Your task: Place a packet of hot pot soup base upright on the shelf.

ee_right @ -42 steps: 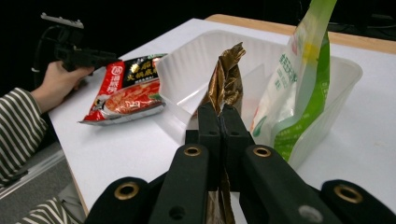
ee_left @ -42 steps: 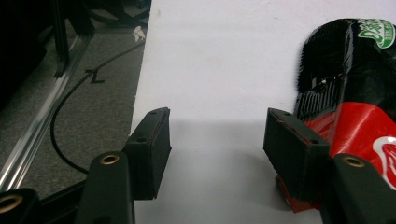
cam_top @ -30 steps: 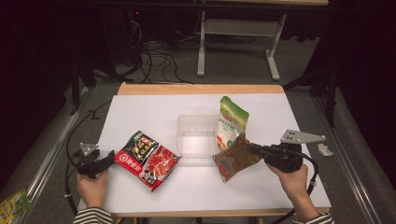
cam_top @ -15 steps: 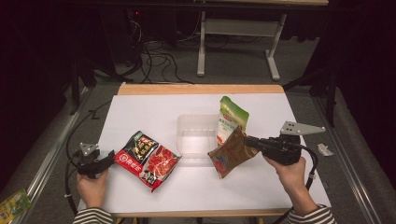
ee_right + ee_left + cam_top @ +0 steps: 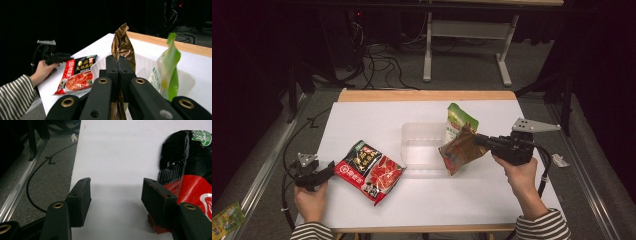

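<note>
The right hand (image 5: pixel 521 175) holds the right claw (image 5: pixel 479 139) level above the counter (image 5: pixel 462 200), clenched on a brown pouch (image 5: pixel 460 150) hanging beside the clear tub (image 5: pixel 419 145). A green pouch (image 5: pixel 458 124) leans in the tub. The left claw (image 5: pixel 115 195) rests released, near the left edge, beside a red packet (image 5: pixel 369 171).

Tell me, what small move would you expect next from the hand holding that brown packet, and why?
Probably a short carry toward the clear tray, then a lowering into it. The right gripper is shut on the edge of the brown packet, which hangs lifted off the white table at the tray's near right corner. A green pouch already leans in the tray, so the free space lies to its left.
</note>
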